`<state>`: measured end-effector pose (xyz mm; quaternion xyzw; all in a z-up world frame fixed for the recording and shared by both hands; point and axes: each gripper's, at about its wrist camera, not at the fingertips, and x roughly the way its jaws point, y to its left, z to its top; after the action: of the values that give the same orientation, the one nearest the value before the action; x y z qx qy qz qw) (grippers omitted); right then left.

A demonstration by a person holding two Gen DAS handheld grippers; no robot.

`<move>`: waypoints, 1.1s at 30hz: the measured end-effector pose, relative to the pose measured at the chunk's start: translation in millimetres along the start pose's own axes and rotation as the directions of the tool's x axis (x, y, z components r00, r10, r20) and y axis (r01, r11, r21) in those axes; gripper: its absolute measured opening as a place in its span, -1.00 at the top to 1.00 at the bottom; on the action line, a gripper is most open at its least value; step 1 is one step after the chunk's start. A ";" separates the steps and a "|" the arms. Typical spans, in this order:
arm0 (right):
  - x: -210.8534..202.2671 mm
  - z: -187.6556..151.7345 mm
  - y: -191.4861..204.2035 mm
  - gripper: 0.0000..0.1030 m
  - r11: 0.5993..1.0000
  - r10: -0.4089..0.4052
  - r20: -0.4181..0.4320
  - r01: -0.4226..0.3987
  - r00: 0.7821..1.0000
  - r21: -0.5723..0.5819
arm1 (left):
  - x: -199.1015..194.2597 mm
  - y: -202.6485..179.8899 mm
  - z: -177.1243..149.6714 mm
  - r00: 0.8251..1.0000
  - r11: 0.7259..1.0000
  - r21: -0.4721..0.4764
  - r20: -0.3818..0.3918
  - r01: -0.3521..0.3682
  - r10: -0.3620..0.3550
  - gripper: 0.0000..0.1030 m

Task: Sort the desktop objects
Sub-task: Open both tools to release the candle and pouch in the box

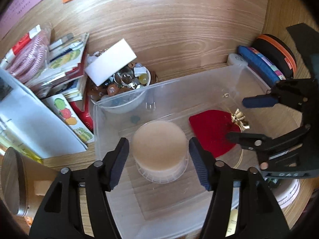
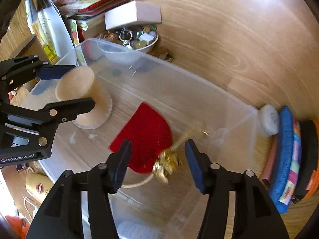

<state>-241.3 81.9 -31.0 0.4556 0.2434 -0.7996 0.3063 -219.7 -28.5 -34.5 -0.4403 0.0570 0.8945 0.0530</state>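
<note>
Both grippers are hanging over the clear plastic bin [image 1: 123, 99], pointing steeply down. Left gripper [image 1: 158, 157] is standing with its jaws apart on either side of the round tub [image 1: 159, 149], a beige lidded container sitting inside the bin, and the pads are showing a sliver of gap on each side, so nothing is being squeezed. Right gripper [image 2: 157, 165] is also standing open, jaws well apart, with the gold bow [image 2: 167, 165] of the red pouch [image 2: 143, 135] lying between them on the bin floor, untouched by either pad. That view is blurring a little. A cream cord [image 2: 137, 184] is trailing from the bow toward seven o'clock.

Seen from the left wrist, the pouch is lying at three o'clock of the tub, just beside it. Beyond the bin's far wall, at eleven o'clock, a white bowl [image 1: 127, 107] is brimming with beads and marbles, a white block [image 1: 111, 61] resting tilted on top. Further out at nine and ten o'clock, books and papers [image 1: 65, 63] are piling up. At two o'clock, against the bin's outer corner, a blue roll [image 1: 259, 65] and a black and orange case [image 1: 277, 53] are leaning together. All of it is sitting on the wooden desk [image 1: 179, 29].
</note>
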 end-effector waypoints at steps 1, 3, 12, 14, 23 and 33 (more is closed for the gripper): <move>-3.3 -1.3 0.2 -0.11 1.000 -0.002 0.006 0.002 1.000 0.000 | -3.7 1.3 -1.3 1.000 1.000 0.000 0.005 -0.002 0.002 -0.27; -12.2 -4.8 0.3 -0.17 1.000 -0.010 0.023 0.010 1.000 0.011 | -9.9 1.7 -2.6 1.000 1.000 -0.002 0.015 -0.001 0.001 -0.29; -39.0 -9.2 0.2 -0.28 0.999 -0.036 0.092 0.034 0.995 0.019 | -42.2 -2.3 -9.3 0.998 1.000 -0.002 0.062 -0.025 0.025 -0.52; -41.5 -14.2 0.4 -0.32 0.999 -0.042 0.107 0.040 0.993 0.020 | -48.1 -4.9 -10.6 0.997 0.999 -0.002 0.073 -0.035 0.035 -0.63; -86.0 -32.8 5.8 -0.40 0.998 -0.052 0.206 0.045 0.977 0.043 | -83.4 -6.5 -22.9 0.991 0.999 -0.022 0.129 -0.043 0.046 -0.80; -131.5 -71.5 5.9 -0.54 0.993 -0.068 0.317 0.034 0.946 0.109 | -123.4 6.0 -51.0 0.982 0.998 -0.064 0.187 -0.022 0.033 -0.90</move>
<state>-143.5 160.9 50.4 0.3283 0.1608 -0.8821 0.2972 -105.8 -47.5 32.8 -0.3545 0.0304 0.9340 0.0322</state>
